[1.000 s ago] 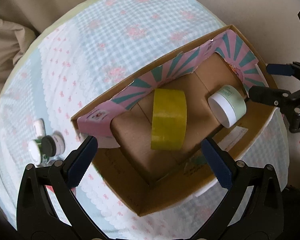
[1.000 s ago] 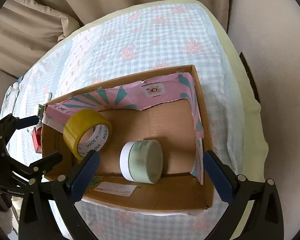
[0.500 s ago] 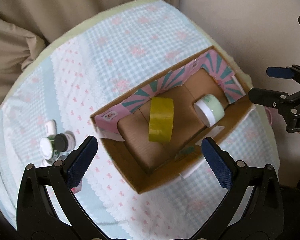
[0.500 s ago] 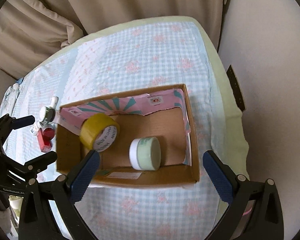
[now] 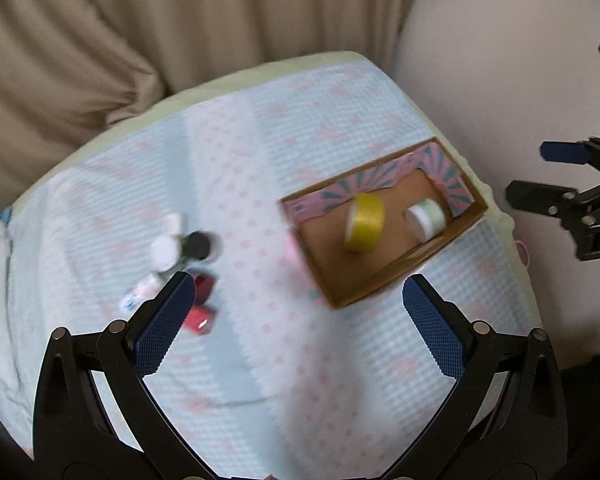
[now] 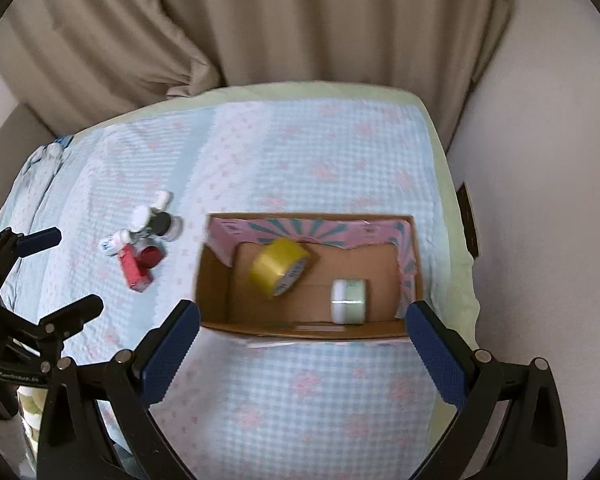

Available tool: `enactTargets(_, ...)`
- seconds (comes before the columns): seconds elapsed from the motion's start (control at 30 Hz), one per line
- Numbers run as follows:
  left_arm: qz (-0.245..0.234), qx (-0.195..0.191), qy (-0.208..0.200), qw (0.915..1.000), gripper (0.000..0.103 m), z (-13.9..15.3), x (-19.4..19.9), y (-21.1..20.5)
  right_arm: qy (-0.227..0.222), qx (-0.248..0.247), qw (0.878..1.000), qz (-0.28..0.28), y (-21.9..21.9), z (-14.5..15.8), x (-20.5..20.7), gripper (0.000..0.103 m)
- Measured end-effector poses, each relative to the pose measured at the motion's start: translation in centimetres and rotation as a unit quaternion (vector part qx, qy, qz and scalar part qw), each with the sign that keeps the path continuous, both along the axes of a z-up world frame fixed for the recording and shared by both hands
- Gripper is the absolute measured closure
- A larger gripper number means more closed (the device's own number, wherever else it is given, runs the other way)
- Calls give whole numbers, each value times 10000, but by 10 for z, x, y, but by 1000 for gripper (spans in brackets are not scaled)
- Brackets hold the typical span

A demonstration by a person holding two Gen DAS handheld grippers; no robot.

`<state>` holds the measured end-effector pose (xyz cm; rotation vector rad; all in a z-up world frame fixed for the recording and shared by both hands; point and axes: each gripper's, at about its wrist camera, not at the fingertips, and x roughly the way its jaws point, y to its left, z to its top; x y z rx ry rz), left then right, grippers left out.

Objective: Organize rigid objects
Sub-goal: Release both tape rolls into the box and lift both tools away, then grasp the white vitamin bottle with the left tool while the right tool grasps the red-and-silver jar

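A cardboard box [image 6: 214,280] with pink patterned lining stands on the checked cloth. Inside it lie a yellow tape roll [image 6: 278,271] and a pale green jar with a white lid [image 6: 349,301]. Both also show in the left wrist view: the box [image 5: 332,280], the tape roll [image 5: 364,222] and the jar [image 5: 426,218]. A cluster of small bottles [image 6: 148,224] and red items [image 6: 138,268] lies left of the box. My left gripper [image 5: 296,326] is open and empty, high above the cloth. My right gripper [image 6: 304,354] is open and empty, above the box's near side.
The table [image 6: 452,200] with its blue checked cloth ends at a wall on the right and beige curtains [image 6: 260,20] behind. The bottle cluster shows blurred in the left wrist view [image 5: 180,248]. The other gripper appears at each view's edge.
Both grippers have risen and pulled back from the box, so the box and table look smaller. The tape roll and jar stay in the box. Both grippers stay open.
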<state>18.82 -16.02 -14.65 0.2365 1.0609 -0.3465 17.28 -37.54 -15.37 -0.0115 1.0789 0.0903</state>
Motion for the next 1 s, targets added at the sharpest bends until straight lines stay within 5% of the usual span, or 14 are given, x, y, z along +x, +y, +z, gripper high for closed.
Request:
enactTargets(0.2, 198, -83, -119, 9997, 0, 10, -32, 91, -277, 23, 9996, -8, 74, 26, -31, 0)
enactTargets(0.53, 250, -131, -161, 9995, 0, 9, -52, 226, -265, 388, 9986, -233, 189, 10, -54, 0)
enactTargets(1.0, -306, -111, 212, 9992, 0, -48, 22, 335, 365, 422, 9952, -804, 305, -58, -25, 0)
